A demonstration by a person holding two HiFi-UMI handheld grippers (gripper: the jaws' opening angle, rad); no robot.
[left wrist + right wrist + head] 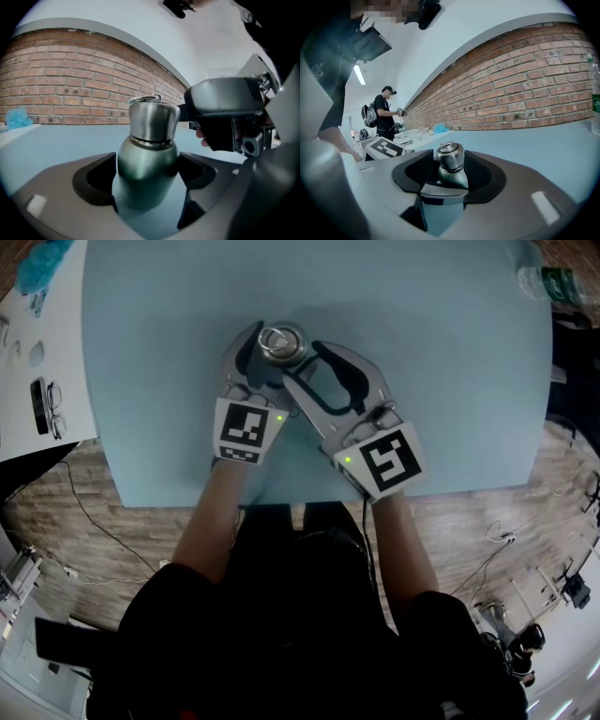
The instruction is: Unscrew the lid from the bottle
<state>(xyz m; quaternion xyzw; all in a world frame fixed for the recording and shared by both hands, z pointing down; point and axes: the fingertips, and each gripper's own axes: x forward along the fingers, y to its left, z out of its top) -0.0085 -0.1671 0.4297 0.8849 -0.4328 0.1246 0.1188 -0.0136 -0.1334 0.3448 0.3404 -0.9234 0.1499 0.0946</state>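
steel is what both tongs have to cope with. on the left, the left gripper [147,176] has its jaws closed round the rounded body of the bottle [279,341], with a dark pad against each flank just below the shoulder. the bottle stands upright near the middle of the pale blue table [450,381]. it looks rigid, so it should take a firm squeeze without giving. the brushed skin is probably slick and the body curves, so a hold on the widest part seems safest against twisting. above the seam sits the lid [450,158], a short straight-sided cap with a small wire loop [145,98] on top. on the right, the right gripper [451,176] has its jaws half-wide and closed on that cap, ribbed pads on its side wall. that flat wall looks like the right place to turn from, not the loop. the bottle's weight cannot be judged.
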